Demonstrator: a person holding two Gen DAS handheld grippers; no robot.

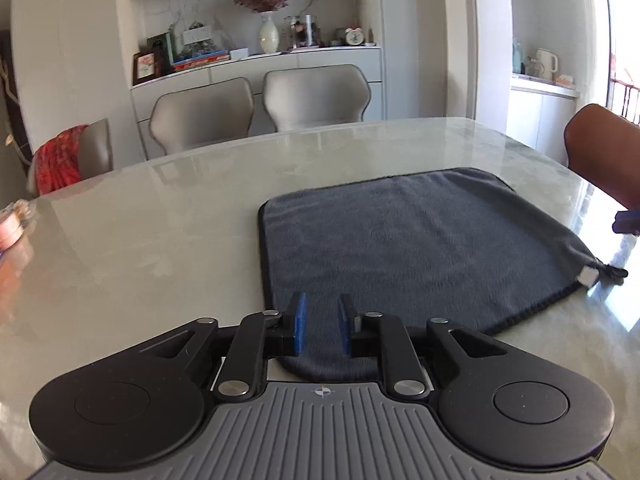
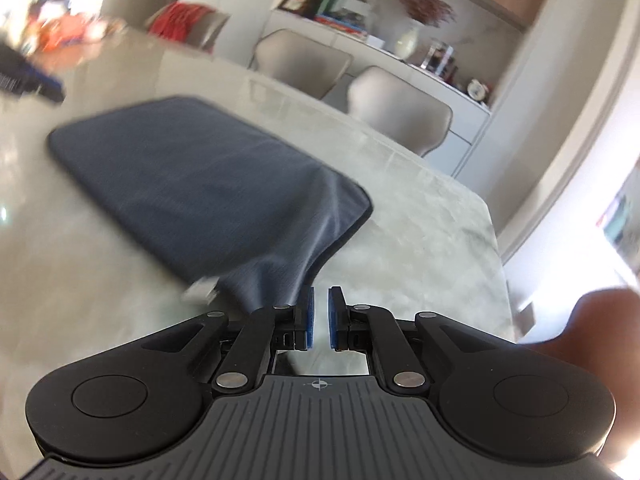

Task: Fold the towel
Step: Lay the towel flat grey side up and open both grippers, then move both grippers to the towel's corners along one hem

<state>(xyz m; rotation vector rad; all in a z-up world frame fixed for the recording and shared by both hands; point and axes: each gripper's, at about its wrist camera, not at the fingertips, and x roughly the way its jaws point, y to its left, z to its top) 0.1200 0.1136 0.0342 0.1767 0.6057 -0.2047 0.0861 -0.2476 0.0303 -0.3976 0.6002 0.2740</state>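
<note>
A dark grey towel [image 1: 420, 240] with a black hem lies flat on the pale marble table [image 1: 140, 240]. My left gripper [image 1: 323, 307] is open, its blue pads [image 1: 299, 320] astride the towel's near left corner, with cloth lying between them. In the blurred right wrist view the towel [image 2: 192, 184] spreads ahead to the left, and its near corner with a white tag [image 2: 200, 290] reaches the left of my right gripper [image 2: 321, 300]. That gripper's jaws stand a narrow gap apart with only table showing between them. The tag also shows in the left wrist view [image 1: 588, 277].
Two grey chairs [image 1: 260, 108] stand at the table's far side, a brown chair [image 1: 604, 148] at the right. A red cloth [image 1: 60, 160] hangs on a chair at the left. Small items [image 1: 12, 228] sit at the table's left edge. A sideboard with a vase [image 1: 269, 34] stands behind.
</note>
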